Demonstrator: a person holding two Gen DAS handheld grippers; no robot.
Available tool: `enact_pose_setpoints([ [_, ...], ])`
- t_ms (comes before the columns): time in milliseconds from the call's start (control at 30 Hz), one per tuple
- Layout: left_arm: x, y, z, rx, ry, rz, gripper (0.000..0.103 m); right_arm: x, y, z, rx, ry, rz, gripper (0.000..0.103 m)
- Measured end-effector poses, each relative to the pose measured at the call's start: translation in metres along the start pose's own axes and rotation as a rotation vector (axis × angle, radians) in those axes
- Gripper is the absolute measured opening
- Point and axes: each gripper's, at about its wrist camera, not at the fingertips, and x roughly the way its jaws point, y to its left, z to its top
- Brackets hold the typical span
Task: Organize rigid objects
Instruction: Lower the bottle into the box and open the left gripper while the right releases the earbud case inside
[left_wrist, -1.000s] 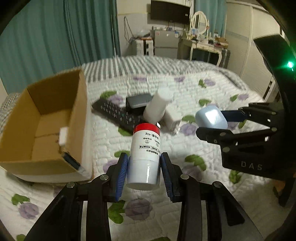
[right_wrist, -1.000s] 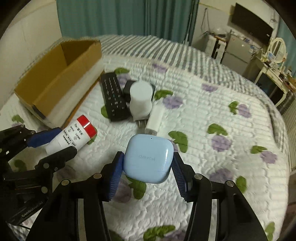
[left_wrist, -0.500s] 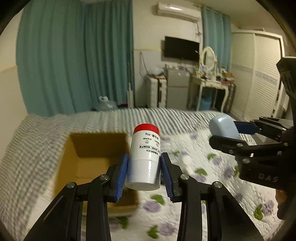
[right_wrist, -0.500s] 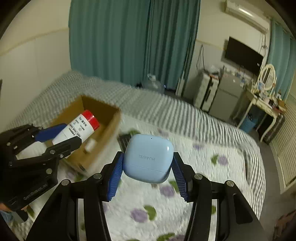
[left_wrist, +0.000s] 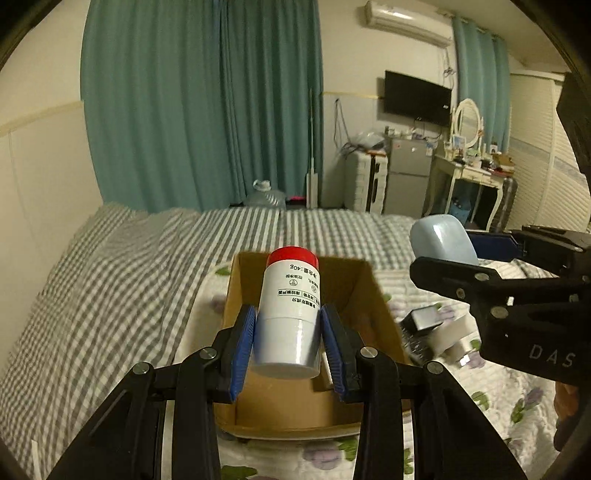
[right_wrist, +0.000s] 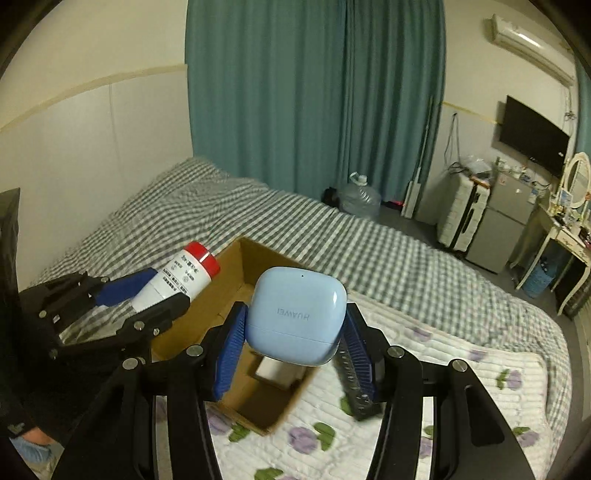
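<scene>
Currently 2 items are held above the cardboard box (left_wrist: 373, 306) on the bed (left_wrist: 110, 295), the left tool (left_wrist: 288, 343) clamped on a red-capped bottle (left_wrist: 290, 306) and the right tool (right_wrist: 291, 347) on a blue earbud case (right_wrist: 297, 314), so lowering and release inside are judged to be called for next.

Open cardboard box (left_wrist: 373, 295) top, unobstructed from above

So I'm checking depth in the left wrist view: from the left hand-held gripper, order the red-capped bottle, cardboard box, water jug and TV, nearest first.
1. Red-capped bottle: clamped between the left hand-held gripper fingers.
2. Cardboard box: open, just beyond and below the bottle, on the bed.
3. Water jug: on the floor past the bed's far edge, by the curtain.
4. TV: on the far wall, upper right.
</scene>
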Motion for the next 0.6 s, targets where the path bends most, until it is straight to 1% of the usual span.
enact_pose_setpoints([
  [100, 0.022, 0.006, -0.009, -0.002, 0.04, -0.01, 0.037, 0.027, 0.006, 0.0, 0.002, 0.034, 0.004, 0.052],
  [300, 0.058, 0.01, -0.023, -0.012, 0.1, -0.018, 0.037, 0.081, 0.003, -0.008, 0.015, 0.104, -0.004, 0.052],
  [467, 0.077, 0.009, -0.033, 0.002, 0.127, -0.027, 0.037, 0.115, -0.005, -0.014, 0.032, 0.148, 0.003, 0.052],
  [600, 0.088, 0.009, -0.038, 0.004, 0.151, -0.026, 0.037, 0.134, -0.008, -0.019, 0.038, 0.179, 0.016, 0.052],
])
